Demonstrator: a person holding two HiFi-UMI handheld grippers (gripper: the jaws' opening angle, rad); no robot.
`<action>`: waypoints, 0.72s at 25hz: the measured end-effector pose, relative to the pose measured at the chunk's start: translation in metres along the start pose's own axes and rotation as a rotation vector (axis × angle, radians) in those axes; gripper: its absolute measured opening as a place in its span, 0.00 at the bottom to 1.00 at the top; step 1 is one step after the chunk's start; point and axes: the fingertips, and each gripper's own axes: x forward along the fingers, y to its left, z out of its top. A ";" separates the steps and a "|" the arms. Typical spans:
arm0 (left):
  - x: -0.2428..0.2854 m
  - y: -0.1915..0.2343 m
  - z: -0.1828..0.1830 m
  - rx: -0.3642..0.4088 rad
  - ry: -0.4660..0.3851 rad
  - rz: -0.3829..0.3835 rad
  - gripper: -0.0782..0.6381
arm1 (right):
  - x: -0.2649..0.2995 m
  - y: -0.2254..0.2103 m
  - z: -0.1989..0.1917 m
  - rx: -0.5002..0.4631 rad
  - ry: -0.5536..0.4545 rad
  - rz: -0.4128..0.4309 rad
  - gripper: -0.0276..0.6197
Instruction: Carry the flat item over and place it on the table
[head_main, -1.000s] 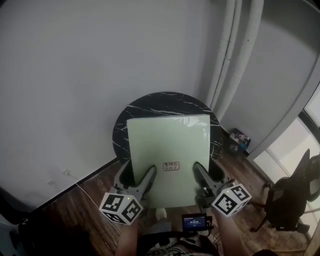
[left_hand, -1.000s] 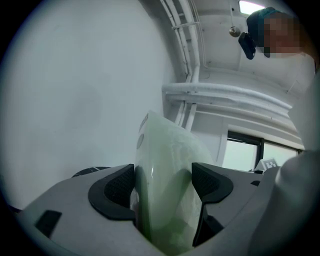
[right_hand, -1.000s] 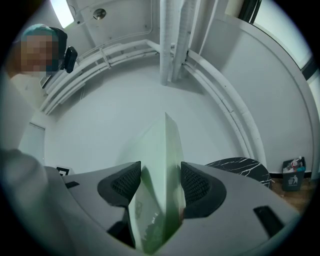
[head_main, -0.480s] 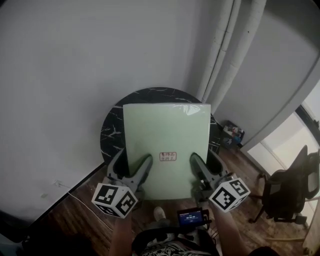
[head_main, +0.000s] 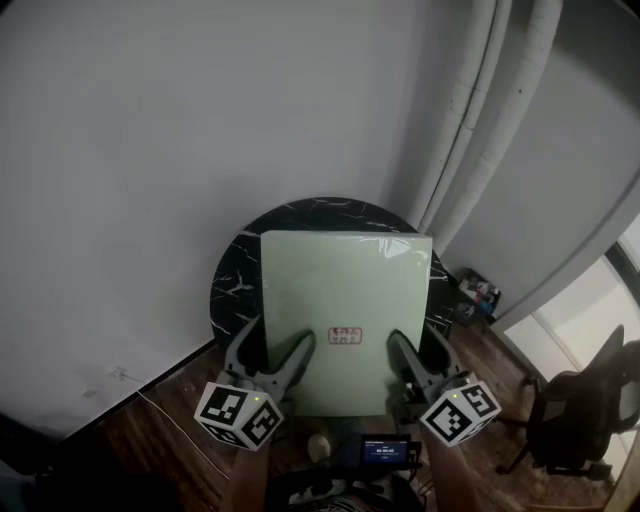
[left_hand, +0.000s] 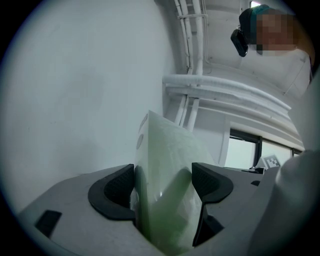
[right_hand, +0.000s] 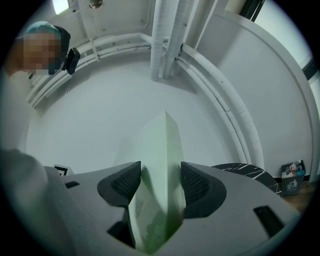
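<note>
A pale grey wall (head_main: 150, 150) is filling the far and left side of the scene, and a dark wooden floor (head_main: 170, 430) is showing along the near edge. White pipes (head_main: 480, 120) are running up the wall at the far right. A round black table (head_main: 232, 275) with white veining is standing against the wall. A pale green flat board (head_main: 345, 290) is lying over the table as seen from the head view, covering most of its top; whether it is touching the table cannot be told. A black chair (head_main: 580, 400) is standing well apart at the right. The left gripper (head_main: 272, 350) is clamping the board's near edge towards its left, jaws pressing both faces. The right gripper (head_main: 417, 350) is gripping the same edge towards its right in the same way. A small red-printed label (head_main: 344, 336) is sitting on the board between the two grippers
</note>
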 end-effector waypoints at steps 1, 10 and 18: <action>0.001 0.002 0.002 0.003 -0.004 0.007 0.63 | 0.004 -0.001 0.001 -0.001 -0.002 0.006 0.39; 0.023 0.008 0.012 0.030 -0.017 0.013 0.63 | 0.023 -0.014 0.010 -0.002 -0.011 0.008 0.39; 0.035 0.020 -0.001 0.014 0.016 0.031 0.63 | 0.036 -0.026 -0.002 0.012 0.013 -0.008 0.39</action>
